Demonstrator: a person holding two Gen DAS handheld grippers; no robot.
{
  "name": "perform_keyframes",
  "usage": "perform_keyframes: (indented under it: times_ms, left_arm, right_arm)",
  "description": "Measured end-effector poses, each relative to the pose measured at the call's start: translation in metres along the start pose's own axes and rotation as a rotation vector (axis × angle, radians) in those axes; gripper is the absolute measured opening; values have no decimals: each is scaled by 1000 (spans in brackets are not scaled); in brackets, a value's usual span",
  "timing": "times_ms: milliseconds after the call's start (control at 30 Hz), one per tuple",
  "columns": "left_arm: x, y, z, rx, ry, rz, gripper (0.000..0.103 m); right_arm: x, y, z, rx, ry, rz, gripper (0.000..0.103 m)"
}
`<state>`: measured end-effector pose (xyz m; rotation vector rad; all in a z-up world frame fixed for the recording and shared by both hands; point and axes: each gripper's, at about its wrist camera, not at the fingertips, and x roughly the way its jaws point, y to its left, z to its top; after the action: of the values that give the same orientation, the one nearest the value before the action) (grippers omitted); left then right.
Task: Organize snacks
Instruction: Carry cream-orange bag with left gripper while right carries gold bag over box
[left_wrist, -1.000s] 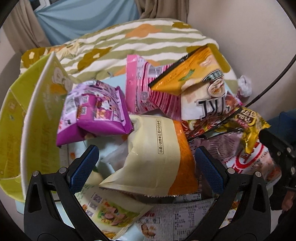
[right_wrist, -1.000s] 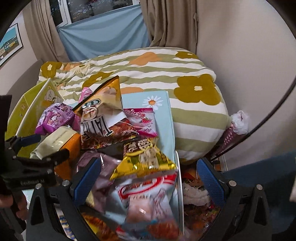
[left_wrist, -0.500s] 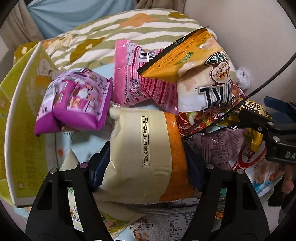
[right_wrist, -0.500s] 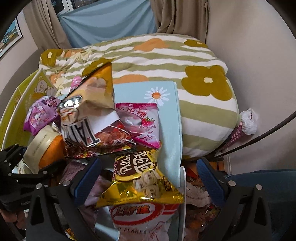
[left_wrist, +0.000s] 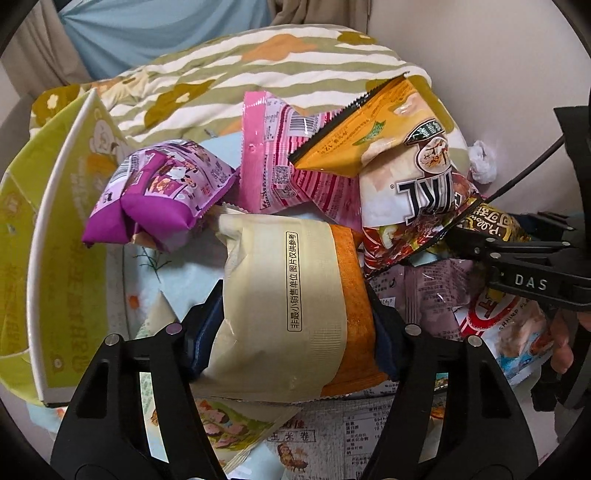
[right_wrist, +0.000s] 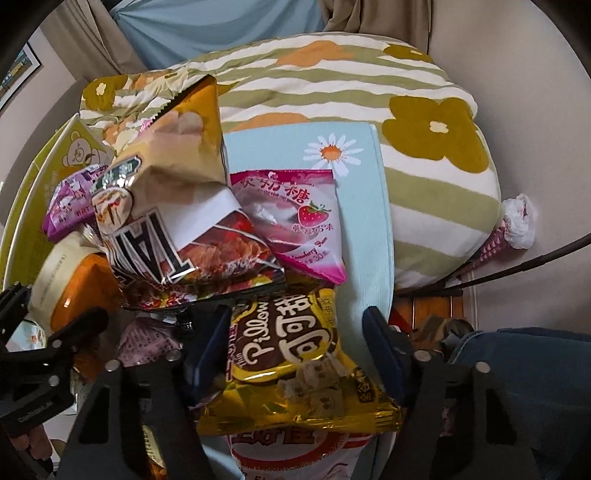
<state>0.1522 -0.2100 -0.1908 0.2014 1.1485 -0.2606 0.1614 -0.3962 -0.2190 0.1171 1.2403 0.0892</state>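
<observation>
A heap of snack bags lies on a light blue daisy cloth (right_wrist: 362, 206). My left gripper (left_wrist: 293, 310) points steeply down. Its jaws are closing, and both blue pads press the sides of a cream and orange bag (left_wrist: 280, 295). My right gripper (right_wrist: 295, 325) also points down. Its jaws are closing around a gold cocoa pillow bag (right_wrist: 295, 365), with the pads at the bag's edges. In the left wrist view the right gripper (left_wrist: 480, 247) reaches in from the right over that gold bag (left_wrist: 491, 225).
A purple bag (left_wrist: 159, 199), a pink striped bag (left_wrist: 280, 158) and a big yellow-brown bag (right_wrist: 173, 206) lie behind. A strawberry candy bag (right_wrist: 295, 221) and a shrimp flakes bag (left_wrist: 517, 328) lie nearby. A yellow-green carton (left_wrist: 55, 258) stands on the left. A striped flower quilt (right_wrist: 424, 92) lies beyond.
The left jaws went from wide open to pressing the cream and orange bag. The right gripper sank toward the heap and its jaws closed in around the gold bag.
</observation>
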Motion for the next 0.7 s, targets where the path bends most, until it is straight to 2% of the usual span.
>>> perform_keyframes:
  times_ms: [33,167,700]
  left_arm:
    - [-1,0,0,-2,-2,-2,66]
    - [-6,2,-2,-1,-8,-2,66]
    - [-49,1,-14,-4,-78,-17,65]
  right_arm:
    - [0,1,0,4,2,8,55]
    - [-4,0,0,9,-2,15,49]
    - [-54,3,-12,36,-62,12,47]
